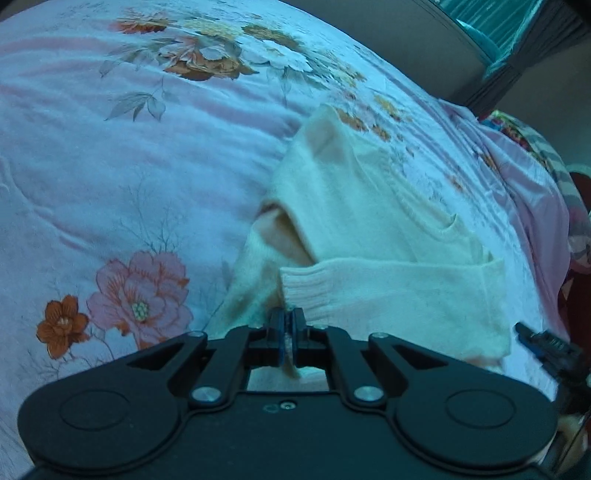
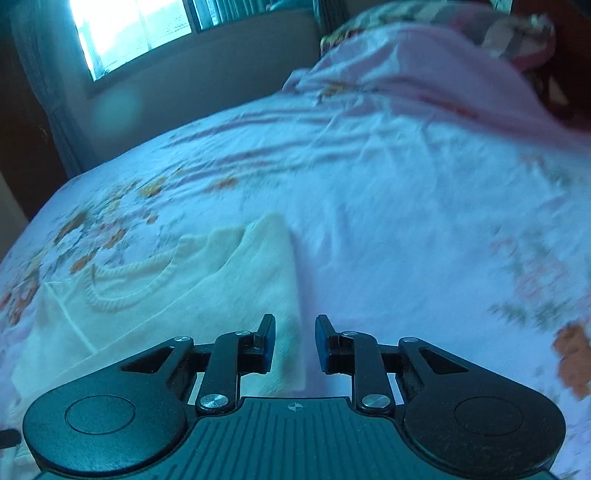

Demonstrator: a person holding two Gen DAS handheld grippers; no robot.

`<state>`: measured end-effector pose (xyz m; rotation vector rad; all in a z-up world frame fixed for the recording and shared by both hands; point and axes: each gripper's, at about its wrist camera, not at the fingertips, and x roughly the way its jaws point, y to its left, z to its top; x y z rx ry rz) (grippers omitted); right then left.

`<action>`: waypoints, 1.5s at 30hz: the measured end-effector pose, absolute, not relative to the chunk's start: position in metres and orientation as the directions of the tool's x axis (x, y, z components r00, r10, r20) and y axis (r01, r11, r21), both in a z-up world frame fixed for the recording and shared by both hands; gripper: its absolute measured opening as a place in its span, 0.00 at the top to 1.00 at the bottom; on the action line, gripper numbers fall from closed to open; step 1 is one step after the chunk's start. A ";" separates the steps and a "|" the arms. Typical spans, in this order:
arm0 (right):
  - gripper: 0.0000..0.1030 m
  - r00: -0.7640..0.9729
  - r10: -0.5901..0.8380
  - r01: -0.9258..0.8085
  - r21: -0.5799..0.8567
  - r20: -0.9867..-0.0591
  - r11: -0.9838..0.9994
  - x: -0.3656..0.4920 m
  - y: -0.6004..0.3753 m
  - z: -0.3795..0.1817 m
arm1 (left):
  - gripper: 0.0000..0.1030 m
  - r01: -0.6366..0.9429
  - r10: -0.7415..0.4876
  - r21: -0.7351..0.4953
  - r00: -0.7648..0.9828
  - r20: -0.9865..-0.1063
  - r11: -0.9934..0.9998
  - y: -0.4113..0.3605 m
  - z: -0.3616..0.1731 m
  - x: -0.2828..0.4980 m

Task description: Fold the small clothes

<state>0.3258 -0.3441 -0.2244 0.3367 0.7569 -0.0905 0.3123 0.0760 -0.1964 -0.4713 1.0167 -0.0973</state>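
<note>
A small cream knit sweater (image 1: 369,221) lies partly folded on the floral bedsheet (image 1: 147,166), with a ribbed cuff (image 1: 299,291) laid across its body. My left gripper (image 1: 288,325) sits at the sweater's near edge, shut on a pinch of its cream fabric just behind the cuff. In the right wrist view the sweater (image 2: 166,295) lies to the left with its neckline showing. My right gripper (image 2: 294,343) hovers over the sweater's right edge with its jaws apart. That edge lies between the pads, untouched. One of the right gripper's fingers (image 1: 528,334) shows at the sweater's lower right corner.
The pink and white sheet (image 2: 406,203) spreads wide to the right and far side. Pillows and bunched bedding (image 2: 517,33) lie at the head of the bed. A wall and bright window (image 2: 129,33) stand beyond the bed's far edge.
</note>
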 end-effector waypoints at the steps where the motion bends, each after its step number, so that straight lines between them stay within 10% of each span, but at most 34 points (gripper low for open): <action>1: 0.77 0.742 0.054 0.174 0.270 -0.668 0.947 0.325 -0.340 -0.219 | 0.98 -0.128 -0.290 -0.414 0.531 -0.796 0.901 0.073 -0.196 0.312; 9: 0.70 0.631 0.003 0.120 0.101 -0.776 0.988 0.350 -0.317 -0.260 | 0.93 -0.119 -0.280 -0.395 0.525 -0.803 0.911 0.071 -0.197 0.313; 29: 0.66 0.708 0.068 0.037 0.134 -0.703 0.990 0.391 -0.303 -0.238 | 0.85 -0.107 -0.209 -0.329 0.582 -0.785 0.938 0.050 -0.184 0.319; 45: 0.66 0.704 0.153 0.012 0.228 -0.694 0.974 0.319 -0.288 -0.225 | 0.95 -0.199 -0.437 -0.592 0.503 -0.746 0.781 0.068 -0.209 0.302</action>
